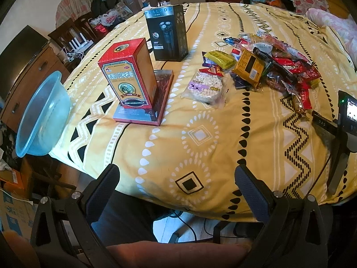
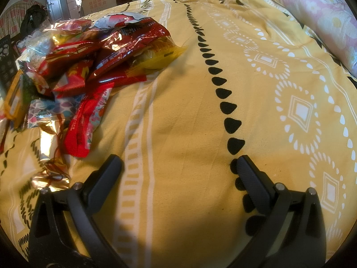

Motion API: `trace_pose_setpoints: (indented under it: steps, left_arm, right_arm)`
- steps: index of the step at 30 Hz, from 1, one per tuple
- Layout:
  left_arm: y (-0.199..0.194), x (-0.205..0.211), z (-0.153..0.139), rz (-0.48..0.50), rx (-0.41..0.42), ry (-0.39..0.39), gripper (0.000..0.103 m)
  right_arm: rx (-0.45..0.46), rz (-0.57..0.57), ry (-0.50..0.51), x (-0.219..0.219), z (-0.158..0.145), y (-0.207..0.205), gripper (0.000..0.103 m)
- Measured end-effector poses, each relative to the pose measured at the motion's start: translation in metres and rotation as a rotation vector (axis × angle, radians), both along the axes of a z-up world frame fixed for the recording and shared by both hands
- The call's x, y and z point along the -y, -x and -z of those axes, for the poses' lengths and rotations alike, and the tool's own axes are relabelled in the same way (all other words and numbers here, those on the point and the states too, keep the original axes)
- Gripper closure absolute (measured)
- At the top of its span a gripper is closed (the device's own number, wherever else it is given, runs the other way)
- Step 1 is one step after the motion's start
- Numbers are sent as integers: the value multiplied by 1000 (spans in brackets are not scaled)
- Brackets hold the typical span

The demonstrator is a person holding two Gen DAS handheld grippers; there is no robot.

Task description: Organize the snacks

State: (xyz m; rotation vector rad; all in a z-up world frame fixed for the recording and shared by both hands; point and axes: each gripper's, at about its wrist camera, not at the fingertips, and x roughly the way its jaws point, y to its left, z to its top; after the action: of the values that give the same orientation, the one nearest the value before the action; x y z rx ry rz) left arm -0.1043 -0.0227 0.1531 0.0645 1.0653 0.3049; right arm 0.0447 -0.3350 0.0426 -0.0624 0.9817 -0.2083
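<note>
While both pairs of tongs hang spread wide and empty over the yellow patterned cloth [image 2: 183,120] on the tabletop, the snack pile [image 2: 93,51] lies ahead and to the left of the right tongs [image 2: 178,167], its nearest red packet [image 2: 87,120] just off the left fingertip and running lengthwise toward the tongs. From the left tongs [image 1: 176,174], held back at the near edge of the tabletop, the same heap [image 1: 274,62] sits well ahead and to the right, with a clear bag of white sweets [image 1: 206,87] as its closest outlier. A blue plastic basin [image 1: 42,114] perches at the far left edge. I judge the right tongs are the nearer to the snacks, needing only a short swing leftward.
</note>
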Motion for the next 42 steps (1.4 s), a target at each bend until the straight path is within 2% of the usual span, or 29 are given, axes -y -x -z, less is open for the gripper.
trace_pose_setpoints:
  steps: [42]
  left_arm:
    - [3,1,-10,11,25,-7,0]
  right_arm:
    - [0,0,0,0,0,0,0]
